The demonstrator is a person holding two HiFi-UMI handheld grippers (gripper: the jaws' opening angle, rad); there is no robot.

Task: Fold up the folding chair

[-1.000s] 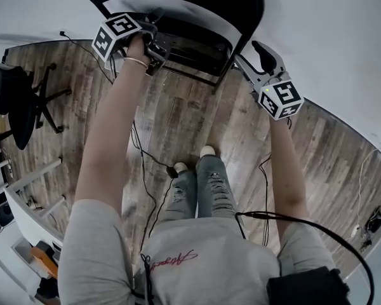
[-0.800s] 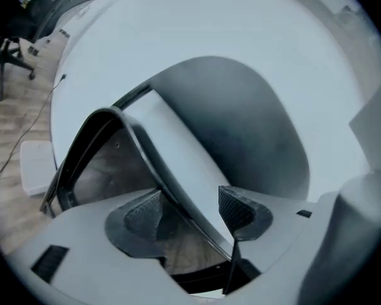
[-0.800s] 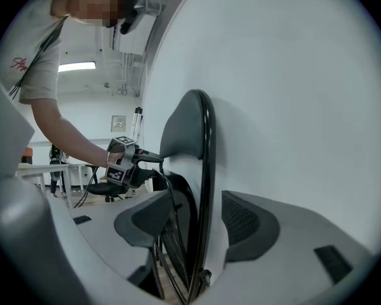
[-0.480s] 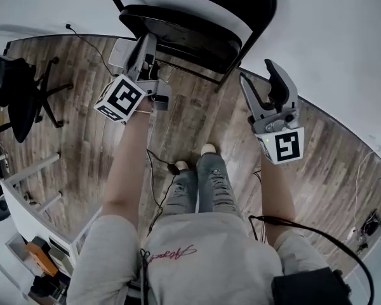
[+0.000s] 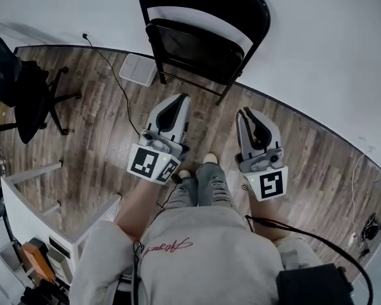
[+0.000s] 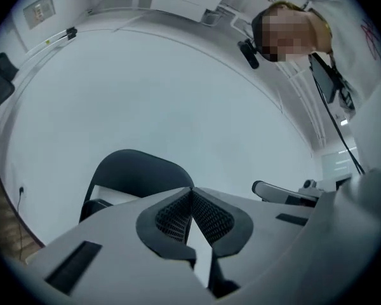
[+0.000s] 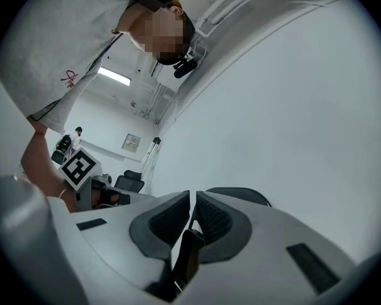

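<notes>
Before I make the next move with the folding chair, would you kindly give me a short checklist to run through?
1. Left gripper empty: ok; its fingers have just closed, nothing between them.
2. Right gripper empty: ok; its fingers have just been closing, nothing between them.
3. Both grippers off the folding chair: ok.
4. Chair folded fully flat: cannot tell.
5. Nothing beside the chair: not ok; a white box lies by its leg.
</notes>
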